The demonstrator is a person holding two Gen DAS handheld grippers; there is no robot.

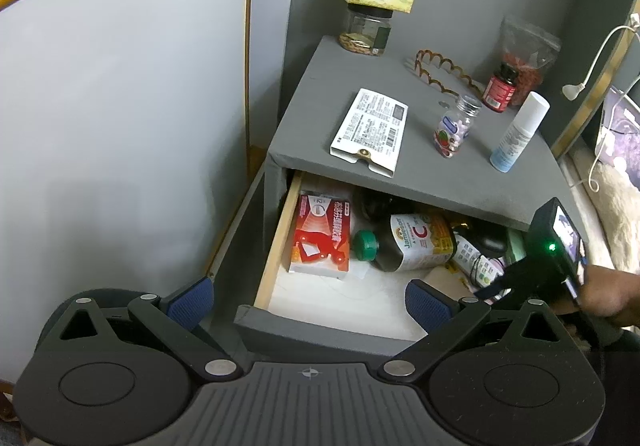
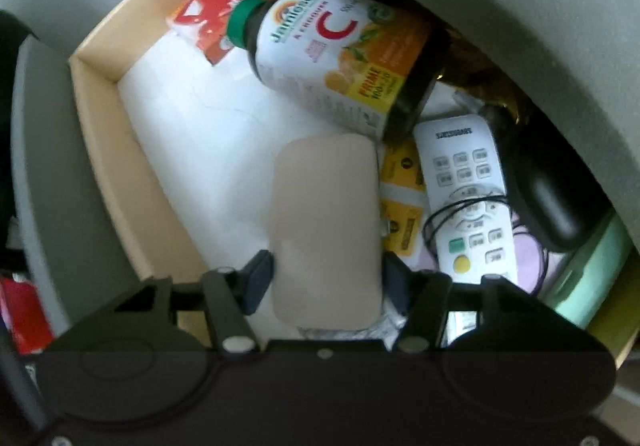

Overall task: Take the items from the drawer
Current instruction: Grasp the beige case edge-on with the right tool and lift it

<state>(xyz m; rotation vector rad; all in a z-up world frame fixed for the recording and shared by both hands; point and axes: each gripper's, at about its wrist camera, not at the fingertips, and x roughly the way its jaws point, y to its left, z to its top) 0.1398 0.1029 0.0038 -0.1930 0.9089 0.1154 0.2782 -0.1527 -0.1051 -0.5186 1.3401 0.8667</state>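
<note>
The nightstand drawer stands open. Inside lie a red medicine box, a dark vitamin C bottle with a green cap, a white remote, a black case and a beige flat case. My right gripper is down in the drawer with its fingers at both sides of the beige case, closed on its near end. It shows in the left wrist view at the drawer's right side. My left gripper is open and empty, above the drawer's front edge.
On the nightstand top lie a white packet, a pill bottle, a white spray bottle, a red bottle, a hair band and a jar under a tissue box. A wall stands left, bedding right.
</note>
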